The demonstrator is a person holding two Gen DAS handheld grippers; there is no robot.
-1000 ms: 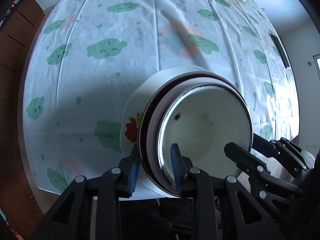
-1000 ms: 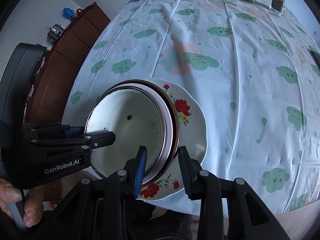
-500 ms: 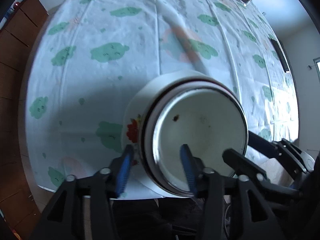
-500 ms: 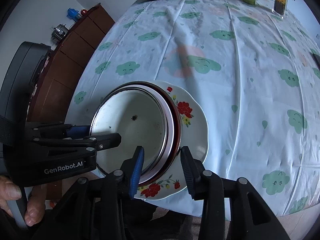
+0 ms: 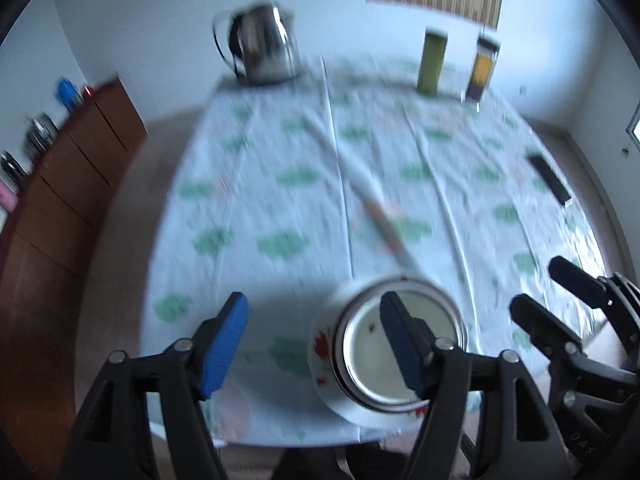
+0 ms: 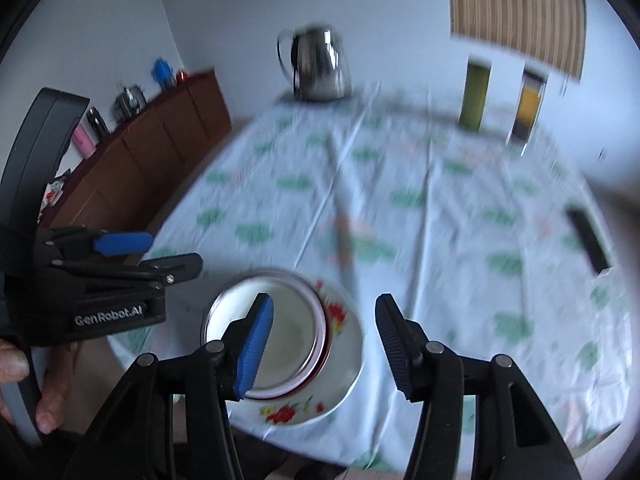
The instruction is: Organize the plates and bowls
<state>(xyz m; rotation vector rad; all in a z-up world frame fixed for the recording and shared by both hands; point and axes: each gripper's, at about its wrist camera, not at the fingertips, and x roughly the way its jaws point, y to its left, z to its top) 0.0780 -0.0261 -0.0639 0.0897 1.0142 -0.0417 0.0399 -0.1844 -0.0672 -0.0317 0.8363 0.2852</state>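
Left wrist view shows our worktop (image 5: 280, 184) draped in a pale cloth with green clouds, white walls behind and a brown cabinet (image 5: 60, 200) at 9 o'clock. Toward 12 stand a steel kettle (image 5: 264, 48), a green jar (image 5: 432, 60) and a yellow jar (image 5: 484, 68); a black remote (image 5: 548, 178) lies at 2. Near the worktop's front edge, at 6, a bowl (image 5: 376, 356) sits nested on a floral plate (image 5: 320, 344). Our left tongs (image 5: 312, 344) are spread wide and empty above it. Right tongs (image 6: 324, 344) likewise gape, holding nothing, one finger crossing the bowl (image 6: 288, 332).
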